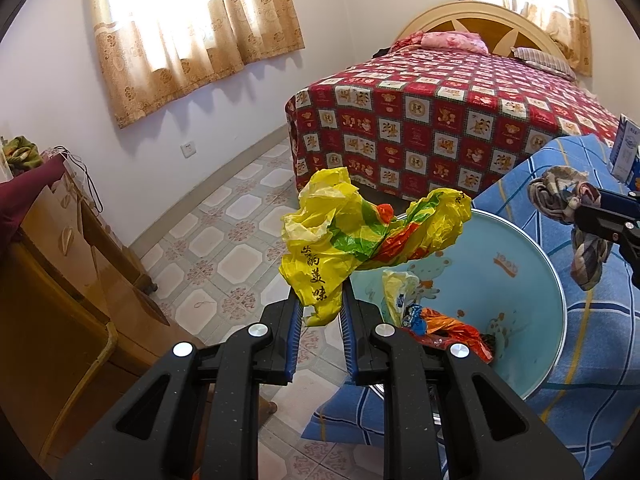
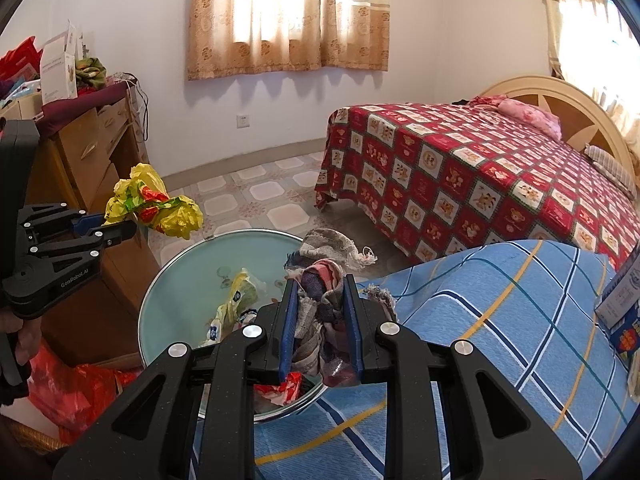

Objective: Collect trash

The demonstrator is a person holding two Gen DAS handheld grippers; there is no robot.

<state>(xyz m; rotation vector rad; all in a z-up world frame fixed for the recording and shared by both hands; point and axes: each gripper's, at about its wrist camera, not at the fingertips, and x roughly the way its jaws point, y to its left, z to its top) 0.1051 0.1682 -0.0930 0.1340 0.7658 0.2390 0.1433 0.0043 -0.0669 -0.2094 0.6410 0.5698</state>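
Note:
My left gripper [image 1: 319,304] is shut on a crumpled yellow plastic bag [image 1: 360,236] with green and red print, held over the left rim of a light blue bin [image 1: 520,280]. The bin holds wrappers and other scraps. My right gripper [image 2: 320,292] is shut on a bunched rag [image 2: 324,264] of grey, pink and dark cloth, above the bin's right rim [image 2: 160,280]. In the right wrist view the left gripper [image 2: 106,222] and the yellow bag [image 2: 160,204] show at the left. In the left wrist view the rag [image 1: 568,200] hangs from the right gripper at the far right edge.
The bin leans against a blue checked cloth [image 2: 500,320]. A bed with a red bear-print cover [image 2: 480,184] fills the far right. A wooden dresser [image 2: 88,152] stands at the left, and a red plastic bag [image 2: 72,392] lies below it. A carton [image 2: 624,304] sits on the blue cloth.

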